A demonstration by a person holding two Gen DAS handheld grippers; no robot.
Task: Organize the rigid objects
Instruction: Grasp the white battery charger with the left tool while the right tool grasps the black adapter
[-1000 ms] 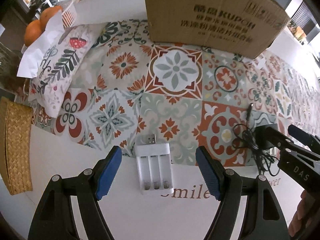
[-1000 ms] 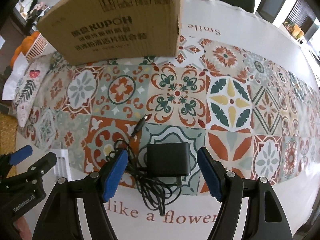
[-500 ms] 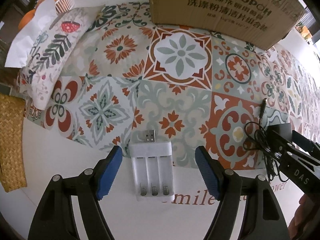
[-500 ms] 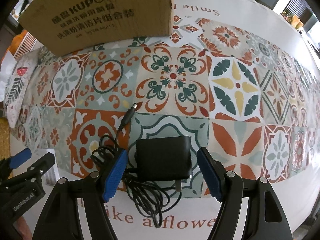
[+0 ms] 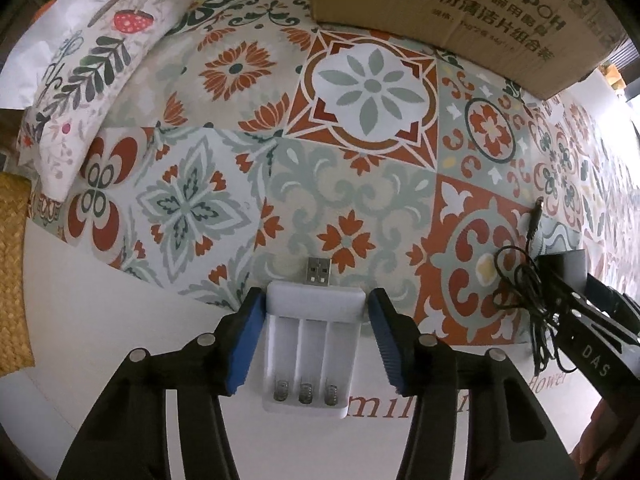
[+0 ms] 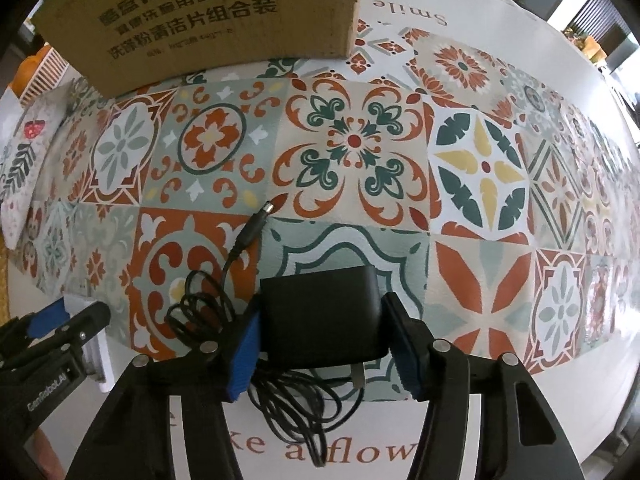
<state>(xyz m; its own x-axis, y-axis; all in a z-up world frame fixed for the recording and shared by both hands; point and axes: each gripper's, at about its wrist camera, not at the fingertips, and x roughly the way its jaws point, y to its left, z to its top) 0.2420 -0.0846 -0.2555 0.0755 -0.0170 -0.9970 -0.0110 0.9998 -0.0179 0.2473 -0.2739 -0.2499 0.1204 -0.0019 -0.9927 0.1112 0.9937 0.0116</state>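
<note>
1. Far left, L wrist view: woven mat (image 5: 14, 276) at the table edge; floral cushion (image 5: 86, 92) lies on the patterned tablecloth (image 5: 348, 184).
2. My left gripper (image 5: 316, 342) points down at the cloth. Its jaws are closing; blue pads (image 5: 245, 346) sit against both long sides of the white battery charger (image 5: 314, 344), which lies flat between them. The USB plug sticks out away from me, 3 empty slots w/ springs face up.
3. Charger position: on the white border of the cloth, just above the printed lettering, near edge of the table.
4. Cardboard box (image 6: 208, 20) stands at the back, btwn the two views, printed side toward me.
5. Black cable (image 6: 208, 304) lies coiled btwn charger and adapter; its barrel plug points toward the box.
6. My right gripper (image 6: 320, 344) also points down. Jaws closing, narrow; pads (image 6: 244, 354) touch both sides of the black power adapter (image 6: 320, 316), flat on a teal tile. Its prongs face me, over the loose cable.
7. Each gripper shows at the edge of the other's view.
</note>
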